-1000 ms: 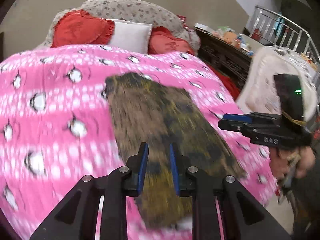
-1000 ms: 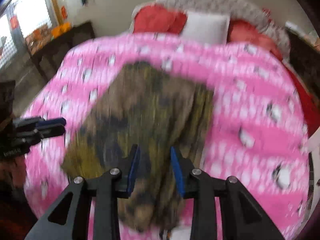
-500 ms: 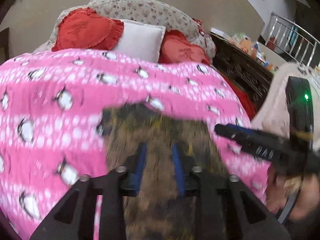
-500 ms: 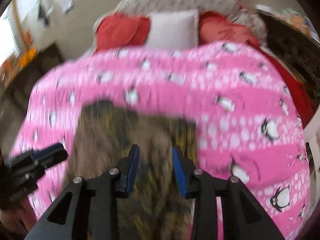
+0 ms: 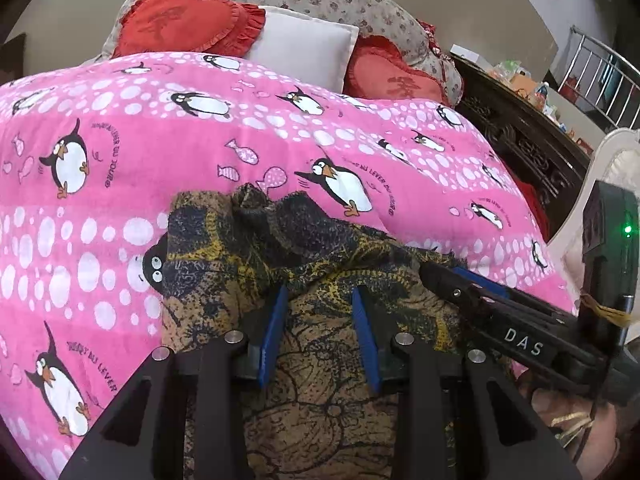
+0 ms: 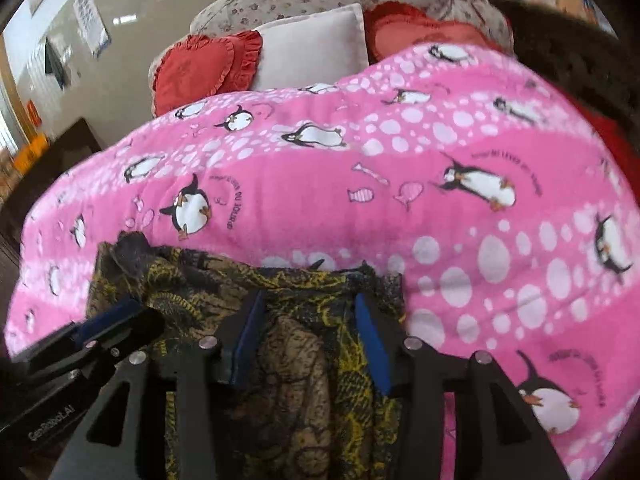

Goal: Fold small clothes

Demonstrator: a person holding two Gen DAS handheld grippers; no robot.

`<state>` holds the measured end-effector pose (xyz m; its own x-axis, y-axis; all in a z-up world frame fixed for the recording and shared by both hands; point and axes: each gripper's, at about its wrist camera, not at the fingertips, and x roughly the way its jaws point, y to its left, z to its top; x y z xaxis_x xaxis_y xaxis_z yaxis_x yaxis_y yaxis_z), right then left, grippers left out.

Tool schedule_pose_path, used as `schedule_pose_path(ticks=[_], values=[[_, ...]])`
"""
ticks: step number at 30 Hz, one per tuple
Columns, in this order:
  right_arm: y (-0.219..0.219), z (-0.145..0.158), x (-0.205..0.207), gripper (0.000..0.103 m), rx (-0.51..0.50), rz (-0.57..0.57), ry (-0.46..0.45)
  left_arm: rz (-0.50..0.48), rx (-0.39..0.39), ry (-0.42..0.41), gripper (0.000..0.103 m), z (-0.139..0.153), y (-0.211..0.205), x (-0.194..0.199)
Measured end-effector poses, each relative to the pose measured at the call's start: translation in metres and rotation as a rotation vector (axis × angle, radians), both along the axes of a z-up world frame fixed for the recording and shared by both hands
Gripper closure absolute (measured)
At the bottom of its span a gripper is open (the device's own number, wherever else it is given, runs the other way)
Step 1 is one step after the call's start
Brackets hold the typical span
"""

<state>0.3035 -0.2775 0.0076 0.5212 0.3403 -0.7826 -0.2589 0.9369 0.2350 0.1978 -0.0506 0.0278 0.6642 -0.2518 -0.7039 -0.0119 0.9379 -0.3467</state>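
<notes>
Brown-and-yellow cloth (image 5: pixel 320 380) sits folded near the bed's (image 5: pixel 120 152) foot edge, both grippers (image 5: pixel 318 320) (image 6: pixel 310 332) just opened, holding nothing; a snagging pad could undo the fold.

My left wrist camera looks forward and down along its jaws, close over the brown patterned garment (image 5: pixel 320 360) on the pink penguin bedspread (image 5: pixel 120 140), facing the pillows (image 5: pixel 304 52) at the headboard. My right wrist camera faces the same way, tilted, equally near. Both share the garment, bedspread and pillows, and each catches the other gripper at its edge. The right view's upper right corner is dark, possibly furniture.
</notes>
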Motion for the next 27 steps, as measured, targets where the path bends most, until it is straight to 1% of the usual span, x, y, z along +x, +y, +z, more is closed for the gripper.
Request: schedule_pose_path(ticks=[3, 7, 14, 20, 25, 26, 27], values=[[-0.0014, -0.0030, 0.0021, 0.054, 0.022, -0.002, 0.005, 0.004, 0.010, 0.003, 0.089, -0.0005, -0.0020, 0.0031], [0.0011, -0.0046, 0.0036, 0.054, 0.025, -0.004, 0.004, 0.005, 0.037, 0.003, 0.089, 0.0004, -0.0062, 0.0051], [0.0013, -0.0057, 0.0048, 0.054, 0.030, -0.004, 0.003, 0.006, 0.026, 0.000, 0.089, -0.0001, -0.0055, 0.0056], [-0.0031, -0.0052, 0.0041, 0.054, 0.044, -0.008, 0.000, 0.011, 0.042, 0.001, 0.089, -0.0005, -0.0063, 0.0080], [-0.0042, -0.0051, 0.0043, 0.054, 0.031, -0.015, -0.009, 0.003, 0.045, 0.006, 0.089, 0.0002, -0.0075, 0.0082], [-0.0053, -0.0048, 0.0043, 0.053, 0.039, -0.014, -0.003, -0.008, 0.037, 0.012, 0.087, 0.0009, -0.0074, 0.0086], [-0.0079, -0.0044, 0.0049, 0.052, 0.062, -0.010, 0.012, -0.023, 0.020, 0.015, 0.082, 0.0028, -0.0064, 0.0081]])
